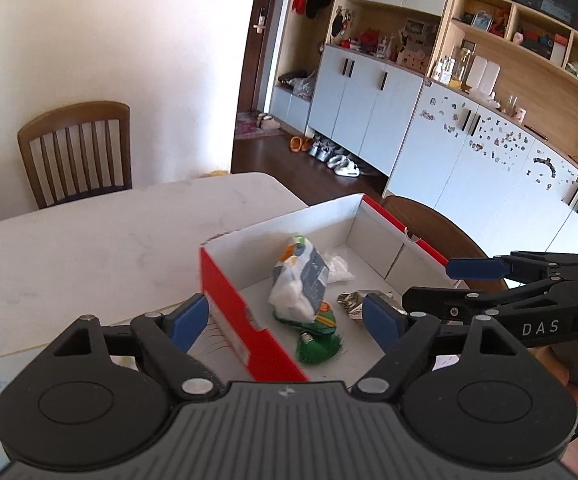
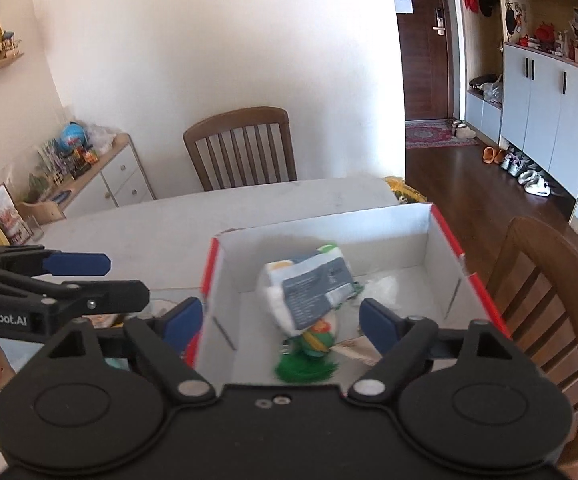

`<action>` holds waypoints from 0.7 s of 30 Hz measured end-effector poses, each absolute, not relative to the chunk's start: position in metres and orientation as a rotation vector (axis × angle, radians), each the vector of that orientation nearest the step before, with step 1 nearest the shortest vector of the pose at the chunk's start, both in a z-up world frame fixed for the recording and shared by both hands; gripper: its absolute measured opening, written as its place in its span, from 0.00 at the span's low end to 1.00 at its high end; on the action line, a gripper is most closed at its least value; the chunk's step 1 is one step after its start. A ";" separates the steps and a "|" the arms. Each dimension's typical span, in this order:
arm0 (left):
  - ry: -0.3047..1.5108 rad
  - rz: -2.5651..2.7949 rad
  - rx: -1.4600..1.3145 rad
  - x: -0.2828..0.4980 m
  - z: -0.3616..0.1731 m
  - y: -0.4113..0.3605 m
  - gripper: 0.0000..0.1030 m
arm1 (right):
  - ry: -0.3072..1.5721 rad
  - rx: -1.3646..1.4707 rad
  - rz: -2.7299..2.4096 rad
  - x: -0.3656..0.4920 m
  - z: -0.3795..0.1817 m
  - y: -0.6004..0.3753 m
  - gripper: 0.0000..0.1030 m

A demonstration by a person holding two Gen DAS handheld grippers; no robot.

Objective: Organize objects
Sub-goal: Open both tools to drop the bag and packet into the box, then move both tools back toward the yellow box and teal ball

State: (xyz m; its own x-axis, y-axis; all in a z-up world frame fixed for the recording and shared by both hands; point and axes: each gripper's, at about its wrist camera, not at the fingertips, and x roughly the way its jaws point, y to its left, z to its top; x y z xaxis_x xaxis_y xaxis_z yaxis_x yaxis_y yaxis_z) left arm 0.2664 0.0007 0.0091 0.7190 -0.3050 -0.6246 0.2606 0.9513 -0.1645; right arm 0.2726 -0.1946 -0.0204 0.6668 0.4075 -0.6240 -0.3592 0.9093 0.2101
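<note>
Packet: a white plastic packet (image 1: 297,280) with a grey-blue label and orange and green print is being seen inside the box, leaning on a green tufted item (image 1: 319,346); in the right wrist view it is blurred
Handling: the packet is being judged light, soft and crinkly, likely to slip under hard pads; a hold across its padded middle is being judged safest
Other contents: a clear bag (image 1: 339,268) and a crumpled foil wrapper (image 1: 353,300) are being seen on the box floor just beside the packet
Box: a red cardboard box (image 1: 225,300) with a white inside is being seen open-topped on the table, judged stiff enough to be taken by a wall
Left gripper (image 1: 285,322): its 2 blue pads are being held wide apart, astride the near red wall, clamping nothing
Right gripper (image 2: 281,320): its jaws are likewise being held well apart above the box, with nothing pressed between them
Table: a pale table (image 1: 89,248) is bearing the box, with 2 wooden chairs (image 1: 77,152) nearby
</note>
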 end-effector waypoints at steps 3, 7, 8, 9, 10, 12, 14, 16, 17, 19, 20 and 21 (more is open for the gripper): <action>0.691 -0.325 -0.052 0.256 0.013 0.015 0.89 | 0.713 0.080 0.421 0.263 -0.019 -0.182 0.88; 0.679 -0.337 -0.055 0.244 0.015 0.034 0.93 | 0.700 0.080 0.408 0.251 -0.018 -0.163 0.91; 0.676 -0.340 -0.055 0.242 0.015 0.039 0.93 | 0.699 0.081 0.405 0.248 -0.018 -0.159 0.92; 0.673 -0.341 -0.053 0.239 0.015 0.044 0.93 | 0.697 0.084 0.403 0.246 -0.018 -0.153 0.93; 0.670 -0.339 -0.052 0.236 0.014 0.049 0.93 | 0.697 0.085 0.403 0.243 -0.019 -0.148 0.94; 0.665 -0.339 -0.052 0.232 0.014 0.059 0.93 | 0.691 0.085 0.401 0.238 -0.019 -0.138 0.96; 0.662 -0.338 -0.061 0.228 0.014 0.069 0.95 | 0.685 0.088 0.399 0.232 -0.019 -0.129 0.97; 0.657 -0.334 -0.067 0.225 0.012 0.079 0.99 | 0.687 0.097 0.398 0.228 -0.020 -0.122 0.98; 0.653 -0.329 -0.068 0.222 0.012 0.082 0.99 | 0.692 0.102 0.401 0.226 -0.021 -0.117 0.98; 0.649 -0.320 -0.070 0.218 0.010 0.093 1.00 | 0.698 0.099 0.402 0.224 -0.022 -0.107 0.98; 0.647 -0.316 -0.073 0.217 0.009 0.098 1.00 | 0.700 0.098 0.403 0.222 -0.023 -0.102 0.98; 0.644 -0.312 -0.076 0.215 0.008 0.103 1.00 | 0.703 0.099 0.407 0.220 -0.023 -0.097 0.98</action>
State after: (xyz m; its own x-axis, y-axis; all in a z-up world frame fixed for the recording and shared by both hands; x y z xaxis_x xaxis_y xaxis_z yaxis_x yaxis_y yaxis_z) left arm 0.2151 0.1029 0.0081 0.7549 -0.3097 -0.5781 0.2626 0.9505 -0.1662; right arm 0.2204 -0.0972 -0.0234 0.6882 0.3956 -0.6082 -0.3300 0.9172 0.2232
